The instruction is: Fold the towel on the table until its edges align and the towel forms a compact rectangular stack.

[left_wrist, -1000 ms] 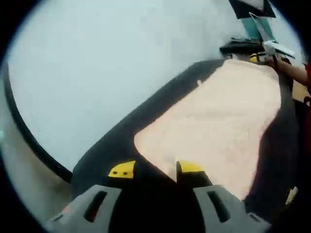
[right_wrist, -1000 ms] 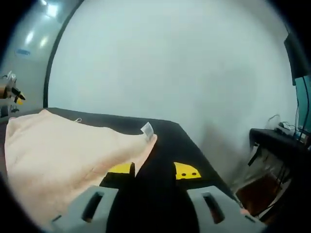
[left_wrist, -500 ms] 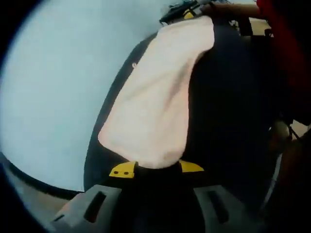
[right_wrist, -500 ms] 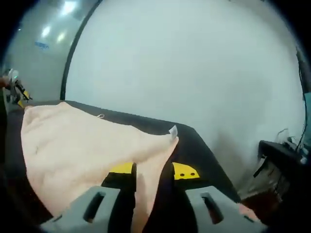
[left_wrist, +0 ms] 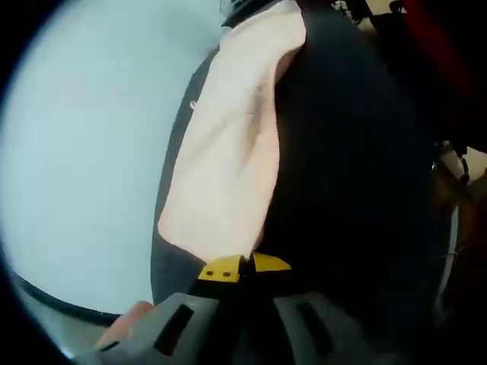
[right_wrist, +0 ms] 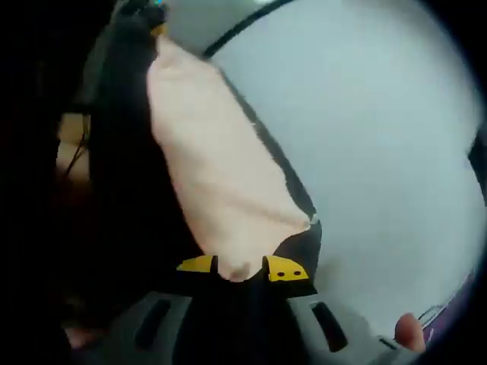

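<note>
A peach towel (left_wrist: 228, 152) runs as a long narrow band from my left gripper (left_wrist: 245, 266) up to the top of the left gripper view. The jaws of that gripper are pressed together on the towel's near corner. In the right gripper view the same towel (right_wrist: 213, 167) stretches from my right gripper (right_wrist: 242, 268) up toward the top left. Its near corner is bunched between the yellow-tipped jaws, which are shut on it. The towel's far end in each view reaches a dark blurred shape I cannot make out. Under the towel lies the black table (left_wrist: 358, 190).
A pale wall (left_wrist: 84, 137) stands beyond the table's edge, also seen as the pale wall (right_wrist: 380, 137) on the right. A person's red sleeve (left_wrist: 437, 46) shows at the top right. A fingertip (right_wrist: 407, 331) shows beside the right gripper.
Both views have rolled and swung. The left jaws have closed on the towel's corner, the right jaws now hold the other corner, and the towel has drawn into a narrow stretched band.
</note>
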Demonstrator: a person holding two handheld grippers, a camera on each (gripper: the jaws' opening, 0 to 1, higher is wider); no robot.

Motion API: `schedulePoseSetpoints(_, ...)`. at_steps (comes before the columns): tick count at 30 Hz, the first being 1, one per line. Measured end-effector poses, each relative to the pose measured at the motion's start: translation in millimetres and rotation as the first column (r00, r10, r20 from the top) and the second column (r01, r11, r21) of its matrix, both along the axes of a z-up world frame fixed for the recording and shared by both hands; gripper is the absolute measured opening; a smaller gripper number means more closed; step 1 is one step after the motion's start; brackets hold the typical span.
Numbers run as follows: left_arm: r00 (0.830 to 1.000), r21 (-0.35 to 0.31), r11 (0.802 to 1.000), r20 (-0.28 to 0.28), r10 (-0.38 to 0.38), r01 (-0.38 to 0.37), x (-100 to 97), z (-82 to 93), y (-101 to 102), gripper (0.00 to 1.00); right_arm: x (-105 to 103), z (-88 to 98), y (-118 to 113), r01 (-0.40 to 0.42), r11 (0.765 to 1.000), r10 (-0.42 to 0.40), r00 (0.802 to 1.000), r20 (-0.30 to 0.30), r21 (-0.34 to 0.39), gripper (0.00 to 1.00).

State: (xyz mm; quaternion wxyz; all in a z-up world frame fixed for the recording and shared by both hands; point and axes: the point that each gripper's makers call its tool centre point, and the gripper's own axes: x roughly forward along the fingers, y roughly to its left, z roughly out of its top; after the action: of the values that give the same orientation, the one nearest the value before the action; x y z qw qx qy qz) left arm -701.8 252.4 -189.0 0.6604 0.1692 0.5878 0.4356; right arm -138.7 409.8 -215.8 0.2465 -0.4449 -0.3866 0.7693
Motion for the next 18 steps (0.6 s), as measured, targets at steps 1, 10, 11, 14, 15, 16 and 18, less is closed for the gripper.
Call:
schedulePoseSetpoints(1,1.0,0.016,1.0,0.011,0.004,-0.004,-0.5,6.8,-2,0.04,-3,1.3,-2,-0.038,0.998,0.037,0.999,0.033,0.05,0.14)
schedulePoseSetpoints(10,0.991,0.11,0.994,0.133,0.011,-0.025,-9.5,30.1,-21,0.01,-12,-7.2,5,-0.09,0.992,0.078,0.987,0.14,0.084,0.05)
schedulePoseSetpoints(11,0.99,0.12,0.992,0.141,0.026,-0.043,-13.8,31.4,-21,0.01,-12,-6.9,4,-0.091,0.994,0.082,0.987,0.139,0.062,0.02)
schedulePoseSetpoints(14,0.982,0.143,0.988,0.19,0.025,-0.053,-12.9,35.2,-23,0.01,-4,-2.4,-6,-0.078,0.997,0.08,0.994,0.072,-0.03,0.0)
schedulePoseSetpoints(15,0.979,0.15,0.987,0.201,0.019,-0.05,-13.4,36.8,-24,0.0,1,1.8,-7,-0.064,0.997,0.066,0.996,0.053,-0.044,0.0)
schedulePoseSetpoints(16,0.978,0.154,0.987,0.209,0.017,-0.05,-11.1,38.8,-26,0.0,7,7.6,-7,-0.057,0.997,0.059,0.997,0.041,-0.043,0.0)
schedulePoseSetpoints(18,0.981,0.175,0.984,0.193,0.007,-0.041,-11.1,47.6,-30,0.0,20,15.5,-6,-0.051,0.998,0.052,0.998,0.025,-0.036,0.0)
